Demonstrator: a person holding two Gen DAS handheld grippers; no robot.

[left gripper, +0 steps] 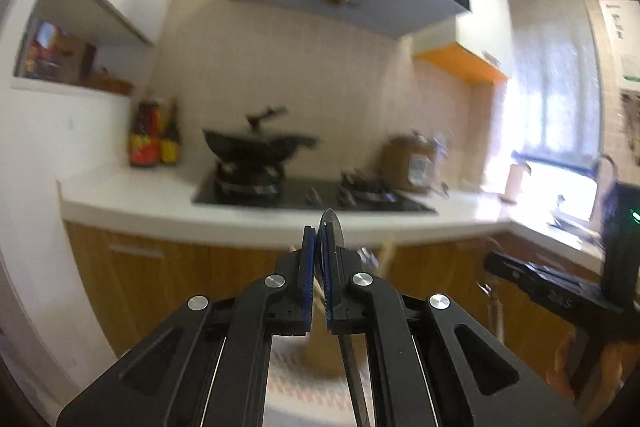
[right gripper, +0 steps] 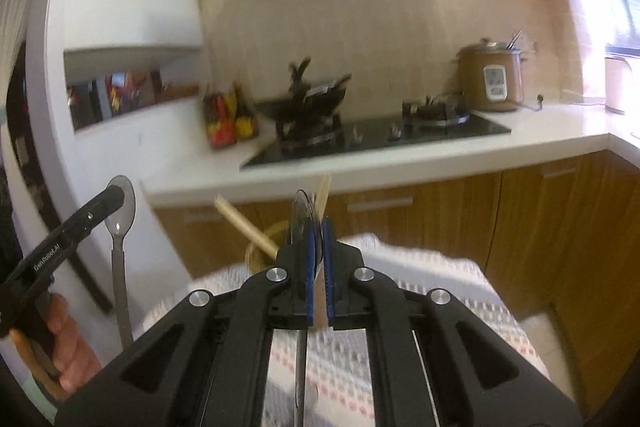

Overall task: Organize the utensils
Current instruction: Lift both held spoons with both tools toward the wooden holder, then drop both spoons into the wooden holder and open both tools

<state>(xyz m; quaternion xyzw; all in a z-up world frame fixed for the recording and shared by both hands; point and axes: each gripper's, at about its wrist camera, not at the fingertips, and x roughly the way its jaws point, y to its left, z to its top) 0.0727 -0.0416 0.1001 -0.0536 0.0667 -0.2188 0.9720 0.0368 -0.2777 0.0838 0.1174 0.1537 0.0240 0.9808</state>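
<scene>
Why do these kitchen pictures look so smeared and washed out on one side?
Left wrist view: the wok and bottles are motion-blurred, and the window glares white. Right wrist view: the bottles smear too, the rice cooker stays sharper, and the fisheye lens bends the counter edge.

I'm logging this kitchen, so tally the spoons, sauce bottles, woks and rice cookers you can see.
Grey metal spoons: 2, one in the left gripper, one in the right gripper
Dark sauce bottles with red and yellow labels: 2
Black wok: 1
Brown rice cooker: 1
Total: 6
</scene>
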